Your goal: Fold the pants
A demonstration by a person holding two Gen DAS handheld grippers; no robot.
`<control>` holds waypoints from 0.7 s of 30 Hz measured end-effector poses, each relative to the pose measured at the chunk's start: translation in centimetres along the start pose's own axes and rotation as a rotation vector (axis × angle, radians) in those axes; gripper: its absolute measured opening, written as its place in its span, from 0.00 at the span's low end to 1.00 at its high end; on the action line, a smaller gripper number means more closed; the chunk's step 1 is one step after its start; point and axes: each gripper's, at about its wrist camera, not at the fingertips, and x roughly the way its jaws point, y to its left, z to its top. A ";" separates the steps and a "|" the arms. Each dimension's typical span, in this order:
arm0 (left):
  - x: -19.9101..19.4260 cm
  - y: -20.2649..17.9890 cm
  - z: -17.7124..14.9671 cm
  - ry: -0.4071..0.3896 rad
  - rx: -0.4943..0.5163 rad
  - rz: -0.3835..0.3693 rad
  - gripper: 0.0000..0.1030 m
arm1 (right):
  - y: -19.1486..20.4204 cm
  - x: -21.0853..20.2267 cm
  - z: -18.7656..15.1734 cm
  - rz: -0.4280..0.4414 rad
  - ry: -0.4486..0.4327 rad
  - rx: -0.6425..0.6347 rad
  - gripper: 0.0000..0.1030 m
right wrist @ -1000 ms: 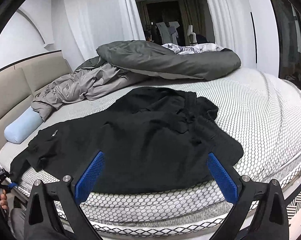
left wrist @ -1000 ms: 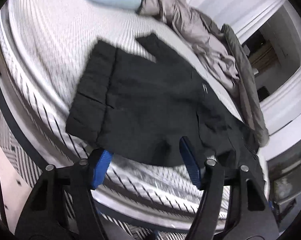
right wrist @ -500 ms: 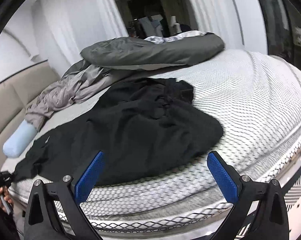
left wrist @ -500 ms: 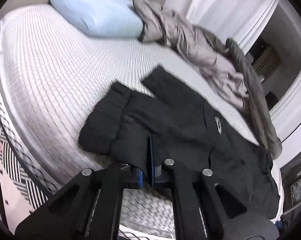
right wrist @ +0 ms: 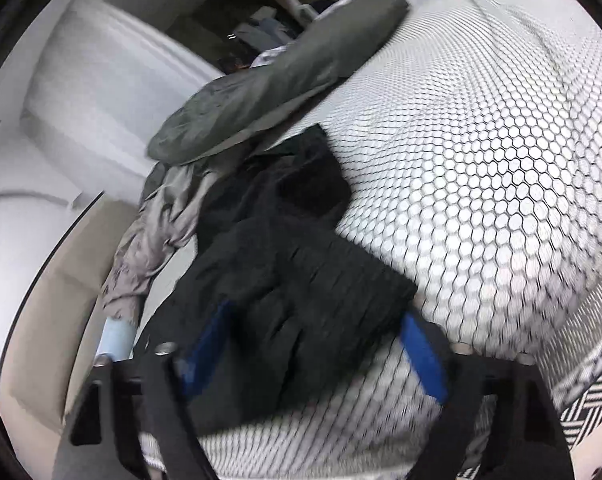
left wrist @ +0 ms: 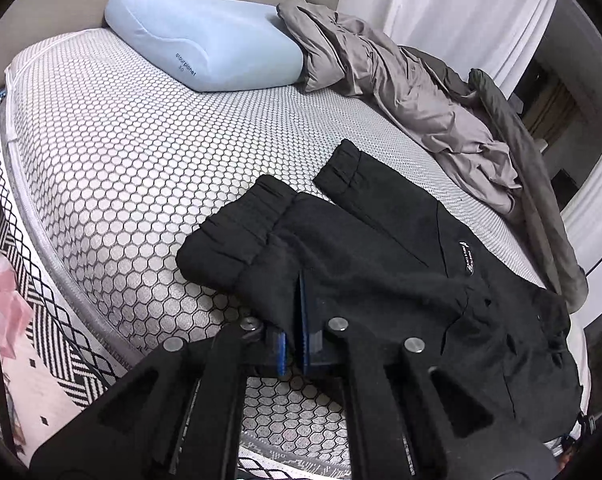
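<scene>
Black pants (left wrist: pixel 381 264) lie spread on a bed with a honeycomb-patterned mattress (left wrist: pixel 133 152). Both leg cuffs point toward the pillow. My left gripper (left wrist: pixel 295 320) is shut on the near edge of one pant leg, close behind its cuff. In the right wrist view the other end of the pants (right wrist: pixel 301 280) lies bunched near the bed edge. My right gripper (right wrist: pixel 313 344) is open, its blue pads on either side of that bunched fabric and close to it. This view is tilted and blurred.
A light blue pillow (left wrist: pixel 205 52) lies at the head of the bed. Rumpled grey bedding (left wrist: pixel 413 92) and a dark green duvet (right wrist: pixel 269 88) lie along the far side. A black-and-white patterned rug (left wrist: pixel 45 344) covers the floor beside the bed.
My left gripper has closed on the pant leg edge and moved in. My right gripper has moved in and rolled, and now straddles the bunched end of the pants.
</scene>
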 end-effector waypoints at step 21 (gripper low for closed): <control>1.6 -5.3 0.2 0.115 0.137 0.082 0.13 | 1.0 -7.8 2.1 -0.228 -0.092 -0.204 0.57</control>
